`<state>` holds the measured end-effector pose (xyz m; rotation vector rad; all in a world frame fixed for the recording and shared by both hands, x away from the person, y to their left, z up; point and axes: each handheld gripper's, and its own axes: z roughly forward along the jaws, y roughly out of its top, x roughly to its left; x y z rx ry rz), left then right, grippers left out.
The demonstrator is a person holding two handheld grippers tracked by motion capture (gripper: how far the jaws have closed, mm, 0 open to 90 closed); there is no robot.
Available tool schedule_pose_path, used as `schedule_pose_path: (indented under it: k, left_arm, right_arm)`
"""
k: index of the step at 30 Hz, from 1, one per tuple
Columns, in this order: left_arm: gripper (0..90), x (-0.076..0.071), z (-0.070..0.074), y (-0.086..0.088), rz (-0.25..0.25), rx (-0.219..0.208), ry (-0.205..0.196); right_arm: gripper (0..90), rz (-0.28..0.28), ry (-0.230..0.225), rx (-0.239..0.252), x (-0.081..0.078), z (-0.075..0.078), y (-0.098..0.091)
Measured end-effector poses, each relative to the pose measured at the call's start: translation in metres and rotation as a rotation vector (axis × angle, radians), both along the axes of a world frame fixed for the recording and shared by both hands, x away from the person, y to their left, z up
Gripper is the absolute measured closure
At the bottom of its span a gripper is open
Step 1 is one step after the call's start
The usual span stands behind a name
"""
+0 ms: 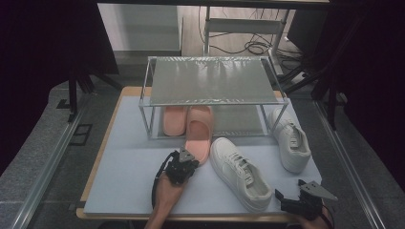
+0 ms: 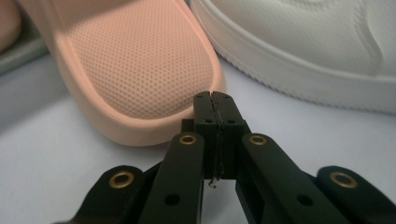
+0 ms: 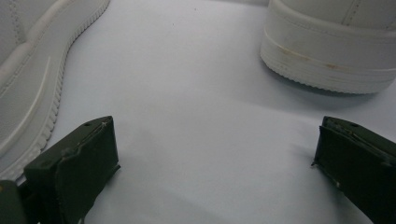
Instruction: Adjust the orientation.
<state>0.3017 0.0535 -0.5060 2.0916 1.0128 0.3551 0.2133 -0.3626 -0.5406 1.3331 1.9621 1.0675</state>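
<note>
The left gripper (image 1: 187, 157) sits with its jaws pressed fully together and nothing between them, tips right at the near end of a pink slipper (image 1: 198, 133). That slipper lies half in and half out of the bottom shelf of a small metal rack (image 1: 210, 78): its far end is under the shelf, and its heel end sticks out onto the pale blue mat (image 1: 124, 167) toward the person. In the left gripper view the closed tips (image 2: 215, 100) meet the slipper's rounded heel rim (image 2: 140, 126), so it looks as if they are nudging it rather than gripping it.

The slipper looks like moulded foam: light, springy, with a dimpled footbed and a thick smooth rim. It should slide easily on the mat when pushed, but it can also swing sideways if pushed off-centre. To lift it, the best hold is probably the raised side wall or the strap, pinched across its thickness; the foam would give a little and offer good friction.

A second pink slipper (image 1: 174, 120) rests to its left inside the rack. Just to the right lies a white sneaker (image 1: 239, 172), close to the slipper's edge, and another white sneaker (image 1: 290, 138) lies farther right by the rack's leg.

The right gripper (image 1: 292, 190) waits at the near right corner, jaws spread wide and empty over bare mat.
</note>
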Motion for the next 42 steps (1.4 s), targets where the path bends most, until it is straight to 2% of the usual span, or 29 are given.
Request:
schedule_pose_path:
  k: [10,23,42]
  left_arm:
    - [89.4,0.025,0.012,0.001,0.046,-0.028,-0.039]
    - [89.5,0.059,0.008,-0.004,0.093,-0.007,-0.042]
    - [89.5,0.095,0.005,-0.013,0.146,0.035,-0.034]
  right_arm:
    - [0.0,0.0,0.0,0.0,0.0,0.0,0.0]
    - [0.0,0.001,0.001,-0.001,0.0,0.0,0.0]
    - [0.0,0.003,0.0,-0.001,0.0,0.0,0.0]
